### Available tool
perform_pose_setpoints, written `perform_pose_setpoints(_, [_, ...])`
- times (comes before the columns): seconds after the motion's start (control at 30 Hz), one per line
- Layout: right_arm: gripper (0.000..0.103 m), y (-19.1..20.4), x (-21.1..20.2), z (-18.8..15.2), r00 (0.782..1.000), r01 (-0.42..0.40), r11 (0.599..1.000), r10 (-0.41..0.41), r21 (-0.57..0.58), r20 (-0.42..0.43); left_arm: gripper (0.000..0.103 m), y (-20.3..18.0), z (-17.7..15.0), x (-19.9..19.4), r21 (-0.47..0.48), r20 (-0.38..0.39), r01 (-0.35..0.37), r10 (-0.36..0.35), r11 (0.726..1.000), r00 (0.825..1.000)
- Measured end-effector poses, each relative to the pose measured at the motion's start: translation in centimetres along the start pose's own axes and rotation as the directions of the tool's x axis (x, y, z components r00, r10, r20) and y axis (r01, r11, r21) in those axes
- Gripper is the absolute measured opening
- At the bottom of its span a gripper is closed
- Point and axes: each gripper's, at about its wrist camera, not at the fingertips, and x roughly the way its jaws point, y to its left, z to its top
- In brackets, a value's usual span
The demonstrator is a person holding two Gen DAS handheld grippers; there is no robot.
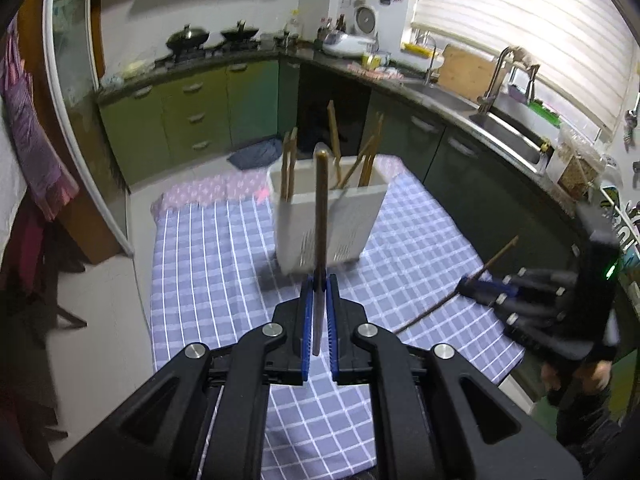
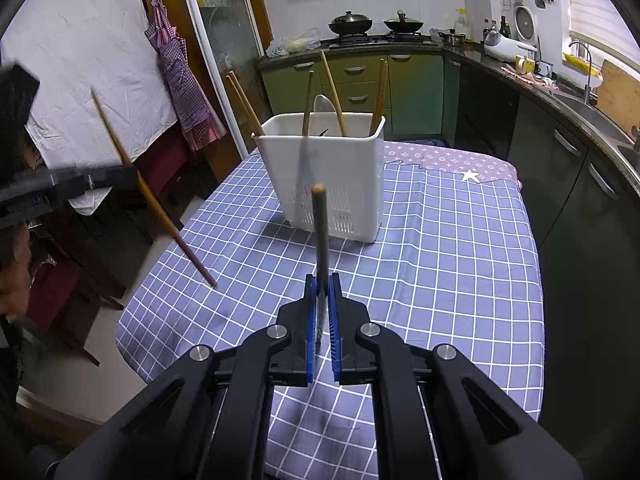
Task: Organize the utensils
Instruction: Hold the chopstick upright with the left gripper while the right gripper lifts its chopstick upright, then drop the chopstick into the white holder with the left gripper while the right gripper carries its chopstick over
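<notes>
**Both grippers carry a chopstick toward the holder**

Left to right: the left gripper [image 1: 319,286] has its fingers clamped on a wooden chopstick [image 1: 320,208], lifted clear of the checked tabletop [image 1: 208,264]. The right gripper [image 2: 323,284] pinches another chopstick [image 2: 321,232]. The white utensil holder [image 2: 324,184] stands ahead, already stocked. Next, seemingly: tip each stick upright over the rim and release.
</notes>
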Motion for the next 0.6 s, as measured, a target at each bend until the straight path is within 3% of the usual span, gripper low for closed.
perform_pose_setpoints(0.3, [0.007,-0.1,-0.1,0.0,1.0,-0.002,1.0,0.002,-0.002,-0.001,0.007,-1.7,7.0,-2.0,0.033,0.132,-0.035,0.03,0.999,0.991])
perform_pose_setpoints(0.6, [0.007,0.0,-0.3,-0.5,1.0,-0.021,1.0,0.022,-0.008,0.004,0.007,-2.2,12.1,0.1,0.024,0.21,-0.068,0.061,0.997,0.976])
